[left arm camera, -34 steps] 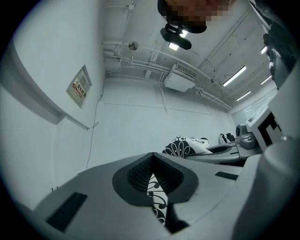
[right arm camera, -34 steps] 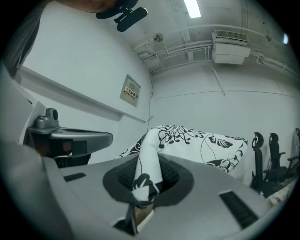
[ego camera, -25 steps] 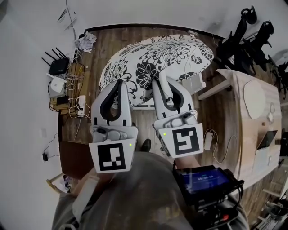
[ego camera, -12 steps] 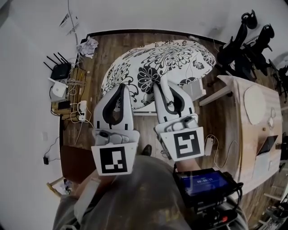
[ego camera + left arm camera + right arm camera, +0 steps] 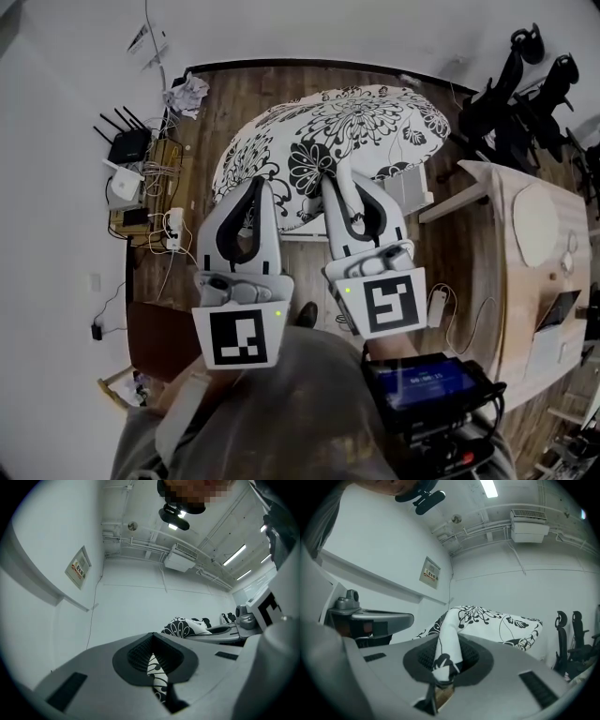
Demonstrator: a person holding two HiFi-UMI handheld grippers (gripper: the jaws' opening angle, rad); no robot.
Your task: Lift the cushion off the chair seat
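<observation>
The head view looks steeply down from close above on the left gripper (image 5: 254, 185), the right gripper (image 5: 334, 178) and the cushion (image 5: 328, 131). Each gripper view rides just behind its own jaws and faces level. Both share the cushion and the white wall (image 5: 543, 592).

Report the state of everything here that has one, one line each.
cushion: near edge gripped by both claws, fabric bunched at the right one.
left claw: shut on the cushion.
right claw: shut on the cushion.
screen: lit, blue.

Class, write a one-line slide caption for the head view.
The left claw and right claw grip the near edge of the black-and-white floral cushion.
</observation>
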